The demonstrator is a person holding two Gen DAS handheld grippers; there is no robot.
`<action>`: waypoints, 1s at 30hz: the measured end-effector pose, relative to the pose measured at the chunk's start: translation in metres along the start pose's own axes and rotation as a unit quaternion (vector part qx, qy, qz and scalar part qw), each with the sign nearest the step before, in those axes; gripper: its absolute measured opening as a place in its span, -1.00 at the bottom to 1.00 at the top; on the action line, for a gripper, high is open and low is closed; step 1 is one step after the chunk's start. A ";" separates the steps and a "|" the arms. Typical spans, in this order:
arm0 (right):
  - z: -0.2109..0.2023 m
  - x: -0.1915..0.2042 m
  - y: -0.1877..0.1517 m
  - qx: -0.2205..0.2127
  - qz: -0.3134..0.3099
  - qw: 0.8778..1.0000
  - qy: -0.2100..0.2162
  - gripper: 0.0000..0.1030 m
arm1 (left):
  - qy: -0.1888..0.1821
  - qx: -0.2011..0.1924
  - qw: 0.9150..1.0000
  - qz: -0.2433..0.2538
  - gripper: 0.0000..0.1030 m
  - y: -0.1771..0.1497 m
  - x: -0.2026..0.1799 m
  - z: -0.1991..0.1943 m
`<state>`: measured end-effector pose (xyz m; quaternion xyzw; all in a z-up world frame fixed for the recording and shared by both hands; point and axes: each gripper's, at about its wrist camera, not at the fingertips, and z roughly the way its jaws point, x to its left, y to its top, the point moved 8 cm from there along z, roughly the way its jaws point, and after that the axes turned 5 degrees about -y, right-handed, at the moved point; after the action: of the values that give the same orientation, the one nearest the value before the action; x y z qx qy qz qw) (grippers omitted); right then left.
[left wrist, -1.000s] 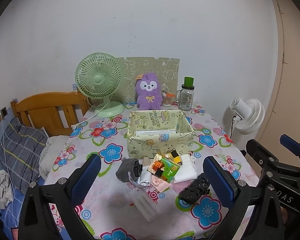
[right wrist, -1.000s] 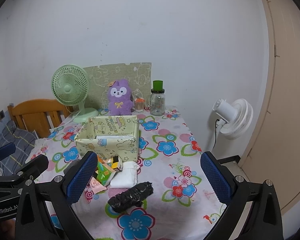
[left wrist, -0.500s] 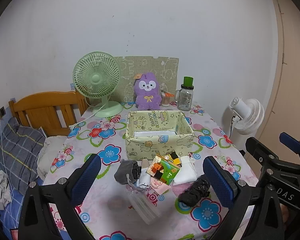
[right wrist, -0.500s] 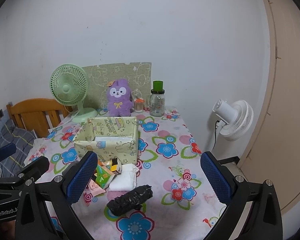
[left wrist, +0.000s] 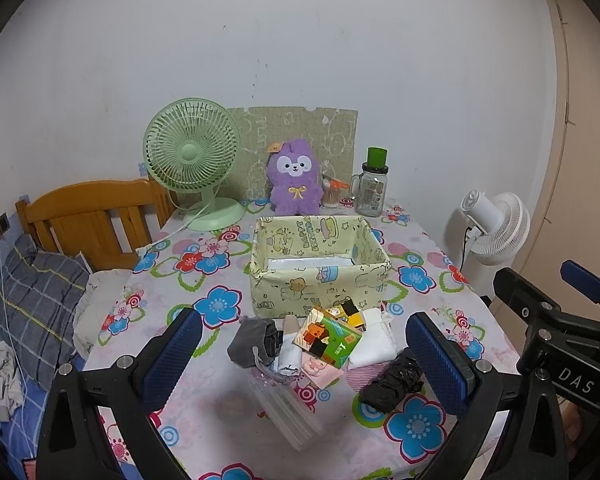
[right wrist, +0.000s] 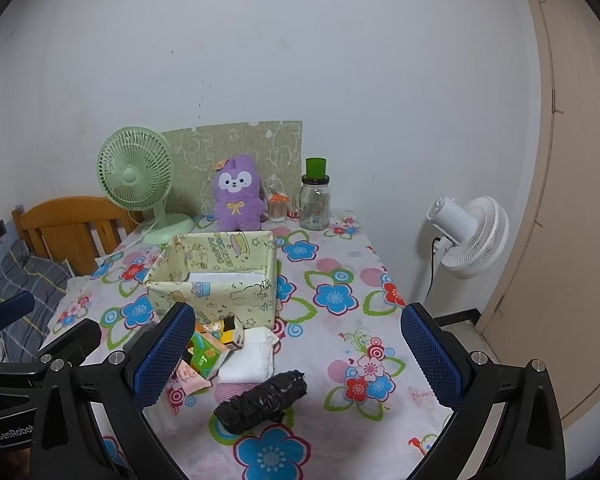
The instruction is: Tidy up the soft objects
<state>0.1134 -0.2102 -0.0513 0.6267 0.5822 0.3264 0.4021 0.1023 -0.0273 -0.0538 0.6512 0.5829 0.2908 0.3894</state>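
Observation:
A pale yellow fabric storage box (left wrist: pixel 320 276) (right wrist: pixel 216 280) stands mid-table. In front of it lies a pile of soft things: a grey pouch (left wrist: pixel 252 342), a colourful tissue pack (left wrist: pixel 328 338) (right wrist: pixel 206 350), a folded white cloth (left wrist: pixel 374 344) (right wrist: pixel 252 354), a black crumpled roll (left wrist: pixel 392 380) (right wrist: pixel 260 396) and a clear plastic packet (left wrist: pixel 288 408). My left gripper (left wrist: pixel 300 364) is open and empty above the near side of the pile. My right gripper (right wrist: pixel 296 360) is open and empty, over the black roll.
At the table's back stand a green desk fan (left wrist: pixel 192 160), a purple plush toy (left wrist: pixel 294 178) and a glass jar with a green lid (left wrist: pixel 372 188). A wooden bed frame (left wrist: pixel 88 216) is on the left. A white floor fan (left wrist: pixel 496 228) stands on the right.
Both grippers have pulled back and risen slightly, so the table and pile sit a little farther away. Both stay open. Nothing on the table has moved.

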 end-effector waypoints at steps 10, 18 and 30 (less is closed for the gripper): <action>0.009 0.005 -0.004 0.000 -0.008 1.000 -0.001 0.99 | -0.001 0.011 1.000 -0.006 0.99 -0.005 0.004 0.009; 0.019 0.011 -0.012 -0.003 -0.008 1.000 0.010 0.99 | -0.003 0.025 1.000 -0.014 0.96 -0.015 0.010 0.021; 0.043 0.017 -0.026 0.017 -0.007 1.000 0.014 0.99 | -0.003 0.056 0.998 -0.022 0.88 -0.031 0.018 0.048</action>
<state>0.1406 -0.1988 -0.0950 0.6247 0.5977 0.3225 0.3853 0.1287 -0.0169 -0.1069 0.6596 0.6112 0.2470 0.3611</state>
